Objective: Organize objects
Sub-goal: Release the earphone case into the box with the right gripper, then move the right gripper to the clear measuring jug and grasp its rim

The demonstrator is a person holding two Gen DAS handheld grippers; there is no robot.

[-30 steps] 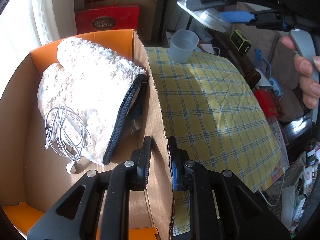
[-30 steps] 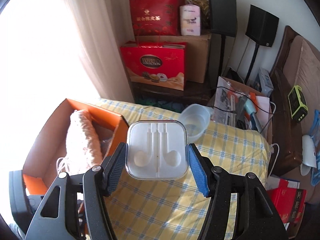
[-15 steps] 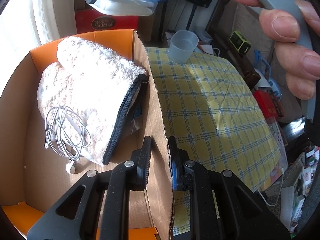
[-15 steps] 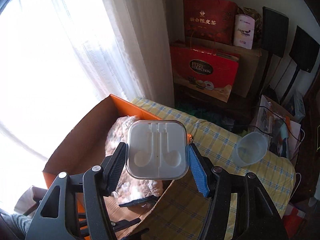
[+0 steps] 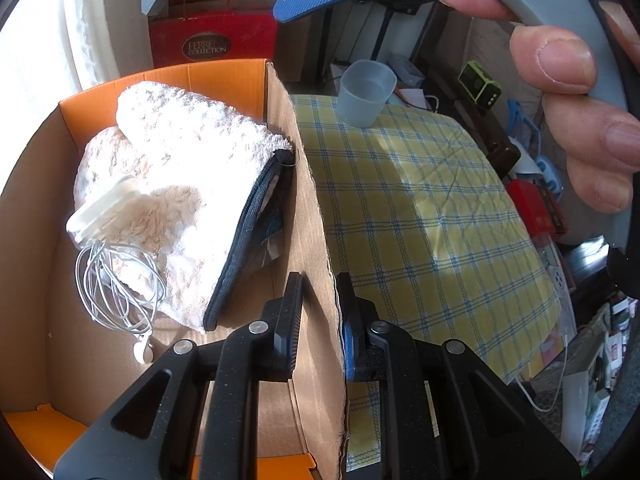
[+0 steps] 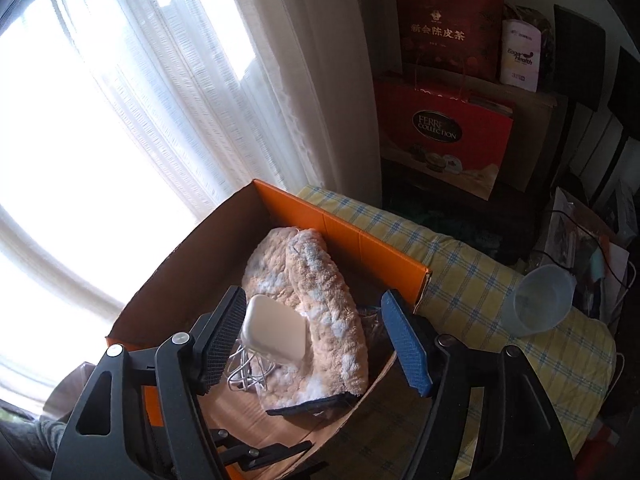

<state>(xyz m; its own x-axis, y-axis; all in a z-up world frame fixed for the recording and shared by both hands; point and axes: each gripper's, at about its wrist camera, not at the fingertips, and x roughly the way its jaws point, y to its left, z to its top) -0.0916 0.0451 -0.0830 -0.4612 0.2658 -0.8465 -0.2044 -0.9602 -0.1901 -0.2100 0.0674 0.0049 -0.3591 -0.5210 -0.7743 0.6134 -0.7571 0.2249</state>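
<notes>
Bright window light falls on a desk point(image 5: 420, 216) under yellow checked cloth, with a cardboard box point(image 5: 312, 216) at its left. Left tongs point(image 5: 318, 316) pinch the box's right wall, probably to steady it. Right tongs point(image 6: 314, 336) hang wide and empty above the box; the earphone case point(image 6: 274, 334) lies inside against the fluffy pouch point(image 6: 320, 316), over the coiled earphones point(image 5: 120, 284). A plastic cup point(image 5: 366, 92) waits at the far edge.

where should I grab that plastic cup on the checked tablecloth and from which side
Take the plastic cup across its side walls just below the rim, coming from the box side with the open right gripper. It stands upright and alone on the tablecloth, and its taper narrows downward, so a high grip likely slips less.
</notes>
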